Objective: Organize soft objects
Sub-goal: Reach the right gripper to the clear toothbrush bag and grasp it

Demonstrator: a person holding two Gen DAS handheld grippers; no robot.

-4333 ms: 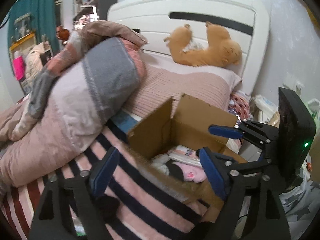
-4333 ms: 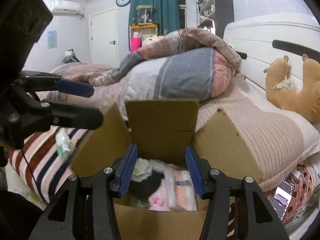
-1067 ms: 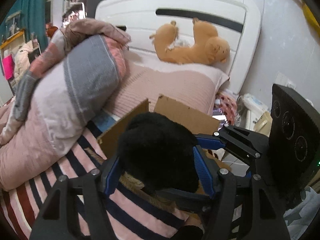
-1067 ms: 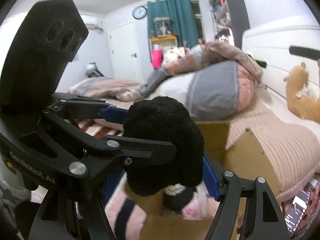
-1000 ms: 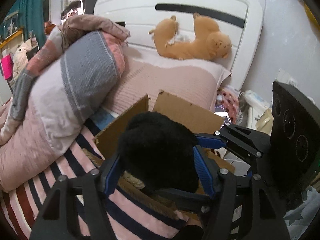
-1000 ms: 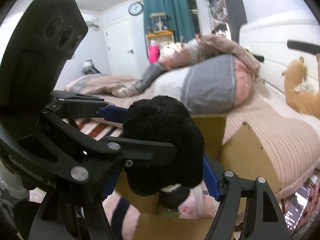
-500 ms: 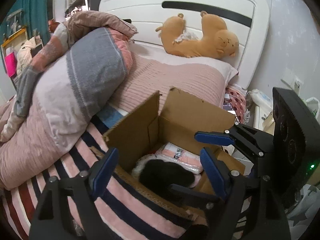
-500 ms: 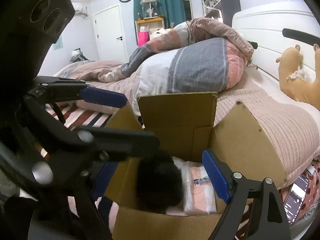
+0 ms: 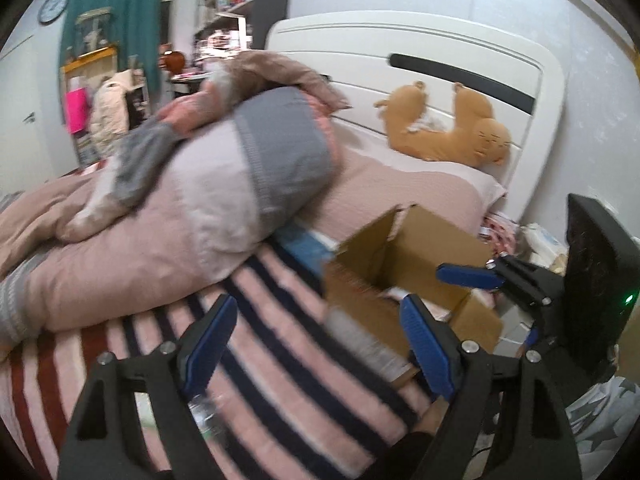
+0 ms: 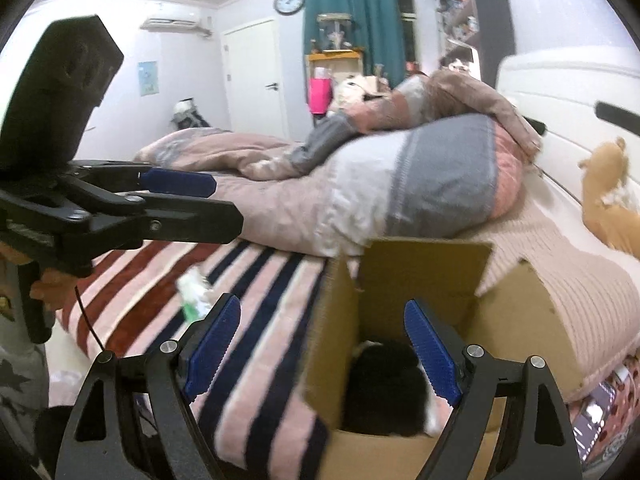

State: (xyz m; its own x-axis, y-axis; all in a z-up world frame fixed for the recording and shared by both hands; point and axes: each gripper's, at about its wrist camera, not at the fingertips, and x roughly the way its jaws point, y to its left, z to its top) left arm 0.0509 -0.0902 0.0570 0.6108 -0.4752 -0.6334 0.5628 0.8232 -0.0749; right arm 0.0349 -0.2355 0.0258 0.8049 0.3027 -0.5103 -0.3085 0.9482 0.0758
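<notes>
- Left gripper [image 9: 316, 344] hangs spread wide with nothing between its blue pads, out over the striped blanket [image 9: 280, 360], the cardboard box [image 9: 404, 256] off at its 2 o'clock.
- Right gripper [image 10: 320, 350] is just as wide apart and empty, poised above the near corner of the cardboard box [image 10: 424, 272].
- There's the black plush [image 10: 386, 392], down inside the box at 5 o'clock in the right wrist view, lying against something white; that one looks packed away.
- So the job in hand, as I read it, is hunting the next soft thing to gather.
- Candidate one: a small white-and-green item [image 10: 194, 292] on the blanket at 9 o'clock from the right gripper; blurred, so I cannot say what it is.
- Candidate two: the orange plush toy [image 9: 448, 132] up against the white headboard [image 9: 420, 40] at 1 o'clock, well apart from both claws.
- To do it well: keep the jaws wide on the approach, come in low and straddle the bulk of the item, not a loose edge.
- Squeeze gently; soft stuff compresses and can slip.
- Mind the upright box flaps [image 10: 426, 264] when carrying back, since a nudge could tip the box off the bed edge.
</notes>
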